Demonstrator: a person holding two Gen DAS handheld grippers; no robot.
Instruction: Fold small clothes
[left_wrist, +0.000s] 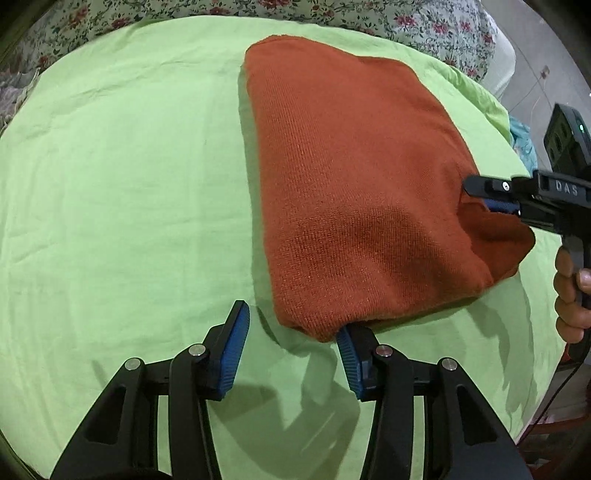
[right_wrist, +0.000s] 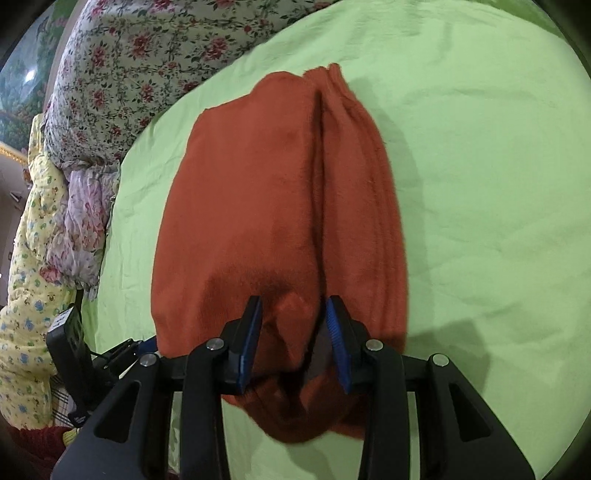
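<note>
Nearest the left wrist camera, the left hand-held gripper (left_wrist: 291, 347) is spread wide, grasping nothing; its right finger just touches the near corner of the rust-orange knit garment (left_wrist: 354, 184), its left finger hangs over bare green sheet (left_wrist: 122, 184) beside that corner. The garment lies already folded into a thick oblong on the sheet-covered bed. At the garment's right edge, the right hand-held gripper (right_wrist: 293, 332) straddles a raised bunch of knit, its jaws partly apart; whether they pinch the cloth or only bracket it, I cannot tell.

The step in hand looks like one more fold or a squaring-up. To do it well, I judge the right one should take all layers of the garment's edge together, not only the top ply, while the left closes on the near corner, so both ends lift level and the stacked layers along the garment's far side do not slide apart.

On the right gripper's body beside the garment, the letters "DAS" are legible. Beyond the garment's far end lies a floral quilt (right_wrist: 129, 66).
</note>
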